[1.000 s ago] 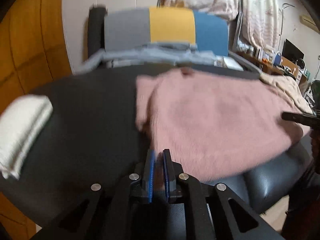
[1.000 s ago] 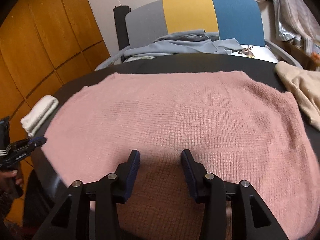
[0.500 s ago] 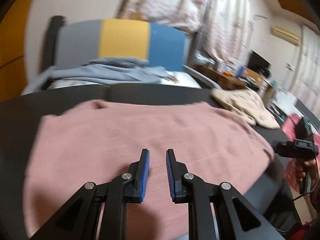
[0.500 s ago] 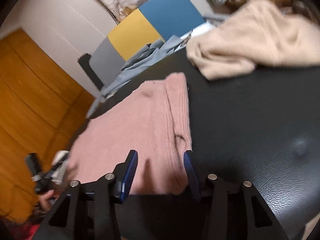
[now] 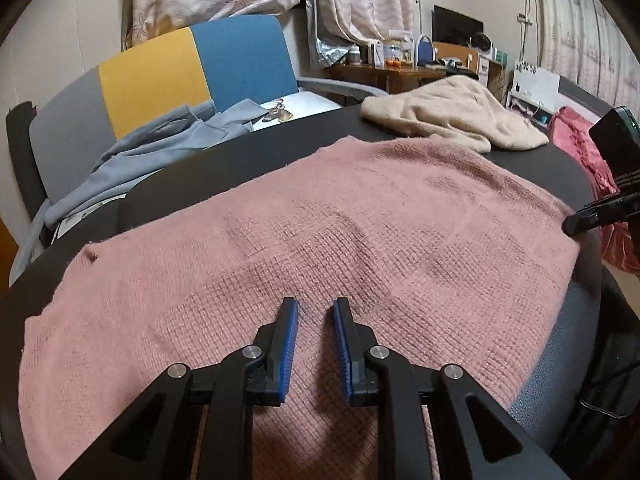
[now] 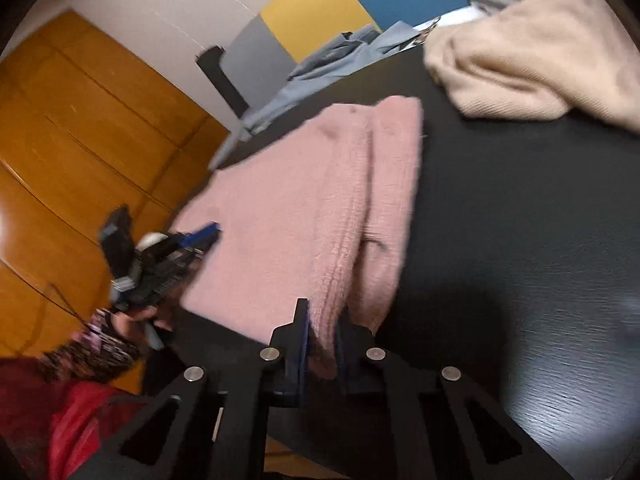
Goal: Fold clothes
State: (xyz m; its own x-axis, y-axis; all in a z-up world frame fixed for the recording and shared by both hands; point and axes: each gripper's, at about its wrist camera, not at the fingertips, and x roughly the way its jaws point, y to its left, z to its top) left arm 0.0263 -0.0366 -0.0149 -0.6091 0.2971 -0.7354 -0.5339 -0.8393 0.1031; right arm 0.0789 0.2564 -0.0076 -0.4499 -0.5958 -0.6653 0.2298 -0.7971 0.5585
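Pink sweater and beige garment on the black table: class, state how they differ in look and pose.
The pink sweater lies spread flat; the beige garment sits bunched in a heap. The right claw grips the pink sweater's edge; nothing touches the beige garment. Both are knits resting on the black table.

The left gripper [image 5: 314,312] hovers low over the pink sweater [image 5: 320,240], its blue-padded fingers slightly parted and holding nothing. The right gripper [image 6: 322,328] is clamped on the sweater's near corner fold.
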